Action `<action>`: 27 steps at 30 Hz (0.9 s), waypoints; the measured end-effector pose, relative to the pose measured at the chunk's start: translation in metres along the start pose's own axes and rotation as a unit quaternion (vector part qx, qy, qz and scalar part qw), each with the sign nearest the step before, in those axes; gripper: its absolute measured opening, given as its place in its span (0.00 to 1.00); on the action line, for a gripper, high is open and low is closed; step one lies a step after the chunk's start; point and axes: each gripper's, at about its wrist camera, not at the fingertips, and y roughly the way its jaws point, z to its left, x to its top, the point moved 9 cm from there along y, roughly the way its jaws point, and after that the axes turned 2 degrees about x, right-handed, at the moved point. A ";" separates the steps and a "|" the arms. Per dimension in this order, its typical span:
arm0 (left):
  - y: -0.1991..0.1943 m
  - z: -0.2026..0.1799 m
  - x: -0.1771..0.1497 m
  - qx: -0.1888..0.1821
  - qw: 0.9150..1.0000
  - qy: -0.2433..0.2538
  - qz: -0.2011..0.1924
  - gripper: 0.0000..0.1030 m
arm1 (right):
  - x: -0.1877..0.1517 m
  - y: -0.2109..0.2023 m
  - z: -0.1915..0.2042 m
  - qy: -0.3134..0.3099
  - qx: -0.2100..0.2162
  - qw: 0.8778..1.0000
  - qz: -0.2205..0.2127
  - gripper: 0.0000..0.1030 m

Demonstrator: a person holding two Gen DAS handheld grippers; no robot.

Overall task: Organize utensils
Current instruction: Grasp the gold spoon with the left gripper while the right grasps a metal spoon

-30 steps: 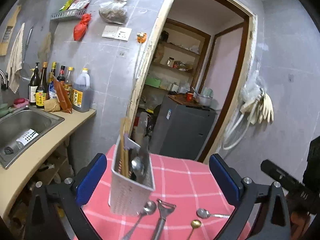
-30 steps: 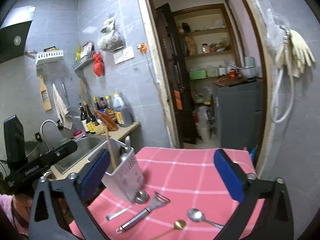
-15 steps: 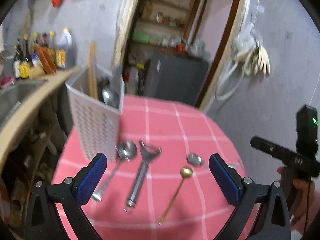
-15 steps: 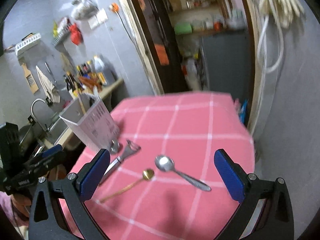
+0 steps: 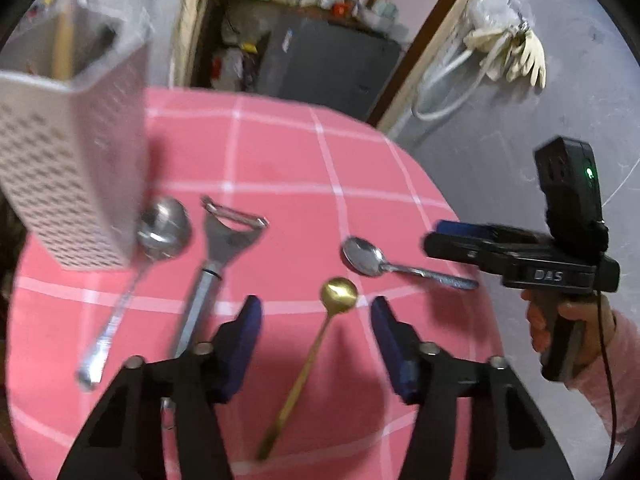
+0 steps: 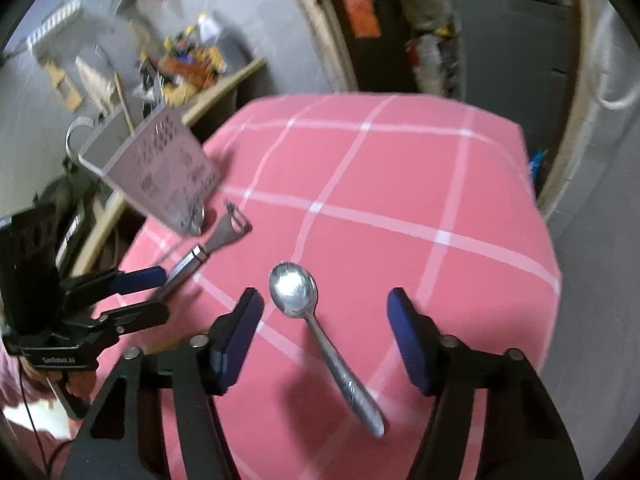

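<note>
On the pink checked tablecloth [image 5: 280, 152] lie a gold spoon [image 5: 316, 344], a silver spoon [image 5: 384, 266], a peeler [image 5: 216, 256] and a large silver ladle [image 5: 148, 256]. A white perforated utensil holder [image 5: 68, 168] stands at the left with chopsticks in it. My left gripper [image 5: 316, 312] is open, its fingers either side of the gold spoon's bowl, just above it. My right gripper [image 6: 324, 304] is open around the silver spoon [image 6: 320, 336], above it. The holder [image 6: 160, 168] and peeler [image 6: 212, 248] show at left in the right wrist view.
The table's right edge [image 6: 540, 208] drops off near a grey wall. A kitchen counter [image 6: 224, 84] with bottles stands behind the holder. A doorway with a dark cabinet [image 5: 332, 64] lies beyond the table. The right gripper's body [image 5: 520, 256] hovers at the table's right side.
Both grippers have tilted down and dropped close to the table. The left now straddles the gold spoon, the right the silver spoon. Both jaws have narrowed but stay open.
</note>
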 end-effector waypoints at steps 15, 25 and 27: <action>0.048 -0.023 -0.026 0.021 0.989 0.064 0.128 0.17 | 0.002 0.054 0.027 -0.115 0.019 0.985 0.125 0.18; 0.047 -0.017 -0.024 0.050 0.991 0.012 0.126 0.04 | -0.002 0.055 0.035 -0.089 0.001 0.986 0.141 0.03; 0.044 -0.012 -0.026 0.049 0.992 -0.018 0.117 0.04 | -0.005 0.054 0.036 -0.070 -0.001 0.989 0.134 0.03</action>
